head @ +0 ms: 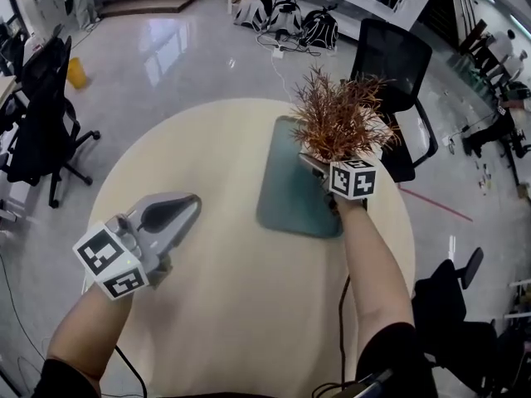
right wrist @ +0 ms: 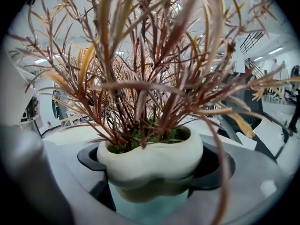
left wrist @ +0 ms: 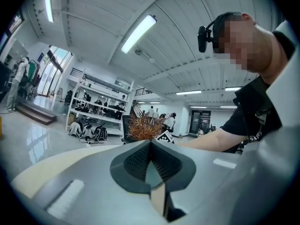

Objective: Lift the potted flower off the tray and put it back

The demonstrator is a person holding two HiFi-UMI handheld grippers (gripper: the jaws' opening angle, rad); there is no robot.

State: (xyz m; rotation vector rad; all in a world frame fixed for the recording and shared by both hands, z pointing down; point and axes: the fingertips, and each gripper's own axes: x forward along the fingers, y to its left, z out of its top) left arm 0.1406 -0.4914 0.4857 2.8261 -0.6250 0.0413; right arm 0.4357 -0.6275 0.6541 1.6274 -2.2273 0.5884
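Potted flower (head: 340, 123), clamped at its white pot by the wide-set jaws of the right gripper (right wrist: 152, 168), hangs seemingly just above the teal tray (head: 286, 189), so the put-back seems in hand, needing a level lowering before release; the left gripper (left wrist: 151, 149) idles closed and empty.

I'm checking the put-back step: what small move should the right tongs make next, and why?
Probably ease the potted flower straight down onto the tray before opening. The right tongs seem clamped on the pot's sides, with tray surface showing under it, so it looks not quite set down.
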